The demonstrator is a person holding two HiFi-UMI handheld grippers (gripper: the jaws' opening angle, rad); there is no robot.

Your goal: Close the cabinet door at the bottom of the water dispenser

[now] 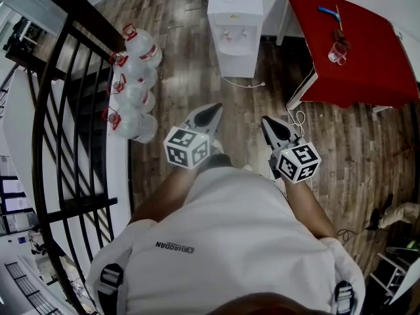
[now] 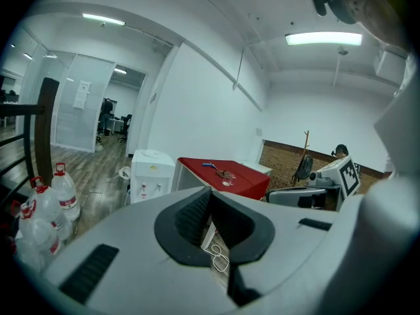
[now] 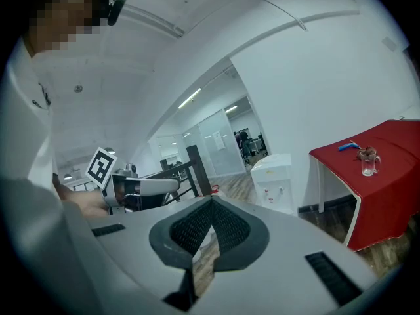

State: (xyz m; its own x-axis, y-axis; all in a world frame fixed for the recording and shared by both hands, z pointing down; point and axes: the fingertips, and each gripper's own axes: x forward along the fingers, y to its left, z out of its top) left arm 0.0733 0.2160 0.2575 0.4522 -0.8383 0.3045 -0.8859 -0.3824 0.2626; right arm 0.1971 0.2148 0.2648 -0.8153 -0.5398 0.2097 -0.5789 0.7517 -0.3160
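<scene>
Both closed and empty, left gripper [image 1: 216, 108] and right gripper [image 1: 265, 120] well apart from the water dispenser [image 1: 235, 31] ahead

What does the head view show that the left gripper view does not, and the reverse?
Only the head view: the marker cube of the left gripper and the person's shoulder straps. Only the left gripper view: a ceiling lamp, a coat stand, and that gripper's claw shut on nothing. Both: the water dispenser, the red table, the water bottles, the right gripper.
</scene>
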